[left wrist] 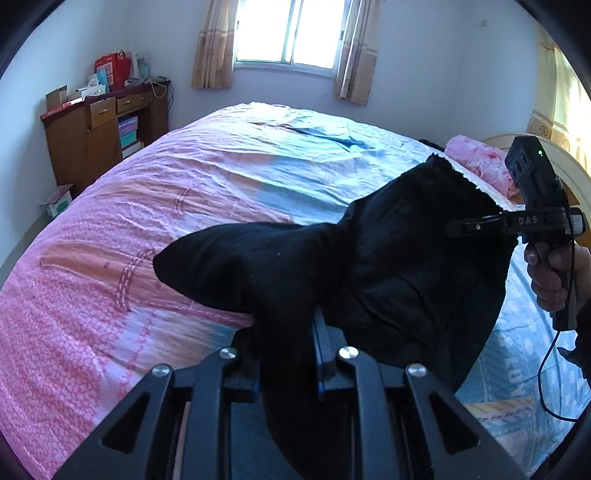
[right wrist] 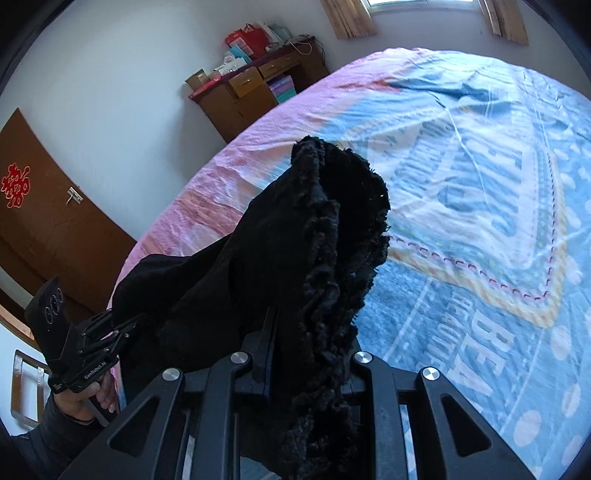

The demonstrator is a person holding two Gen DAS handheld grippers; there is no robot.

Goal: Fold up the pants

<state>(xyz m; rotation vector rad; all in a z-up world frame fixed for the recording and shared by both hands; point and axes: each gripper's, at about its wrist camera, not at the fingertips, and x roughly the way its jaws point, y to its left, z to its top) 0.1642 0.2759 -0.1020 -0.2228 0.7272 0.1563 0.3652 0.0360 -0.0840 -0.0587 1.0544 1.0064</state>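
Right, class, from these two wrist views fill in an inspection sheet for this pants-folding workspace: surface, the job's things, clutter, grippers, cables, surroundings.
Surface: bed under a wrinkled pink and blue cover.
Job's things: black pants, held up off the bed between both grippers, bunched.
Clutter: pink floral pillow at the far right of the bed.
Grippers: left gripper and right gripper each with jaws shut on the pants.
Cables: thin black cable hanging from the right gripper's handle.
Surroundings: wooden desk piled with boxes and bags, curtained window, brown door.
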